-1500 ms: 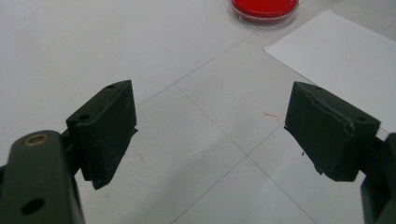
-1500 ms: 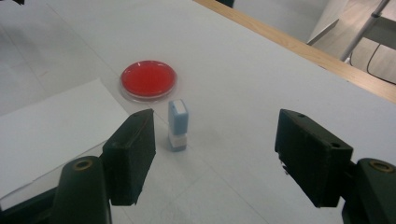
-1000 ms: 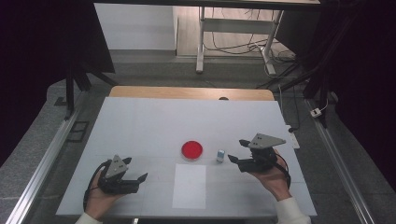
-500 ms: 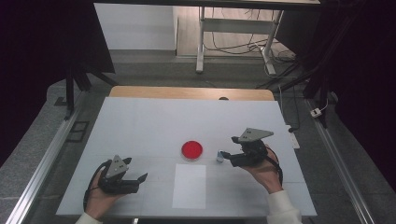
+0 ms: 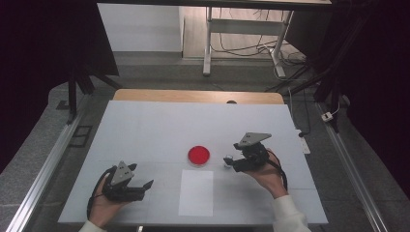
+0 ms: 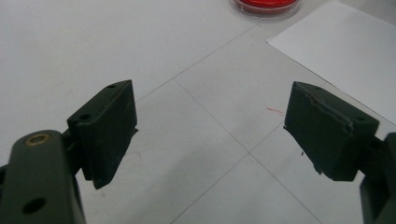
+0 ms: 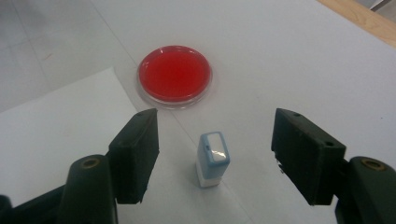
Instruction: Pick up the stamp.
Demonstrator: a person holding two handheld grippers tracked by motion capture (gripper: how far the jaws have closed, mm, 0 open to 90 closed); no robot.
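1. Left gripper [image 5: 145, 185]: sits at the lower left of the high view, held in a hand low over the white counter [image 5: 145, 130]. In the left gripper view its jaws stand wide apart with only bare counter between them. It is well apart from the stamp, with the sheet of paper [image 5: 196, 192] lying between the two.

2. Red dish [image 5: 198, 155]: a shallow round dish with red filling, at the centre of the high view, just above the paper's top edge. It is untouched.

3. Stamp [image 5: 227, 159]: a small white-and-blue block standing upright on the counter, just right of the dish and apart from it. In the right gripper view the stamp [image 7: 213, 159] stands in the lower centre of the frame, long axis vertical, blue cap up.

4. Right gripper [image 5: 231, 164]: at centre right of the high view, pointing left toward the dish. Its jaws have just been closing slightly but remain wide apart; the stamp stands between them and neither pad touches it. A clear gap shows on both sides, the stamp a little nearer the left-hand pad.

5. Judgement: the right gripper is plainly the nearer one and already straddles the stamp. The coming grasp appears to need closing across the stamp's narrow width, low enough to catch the white body.
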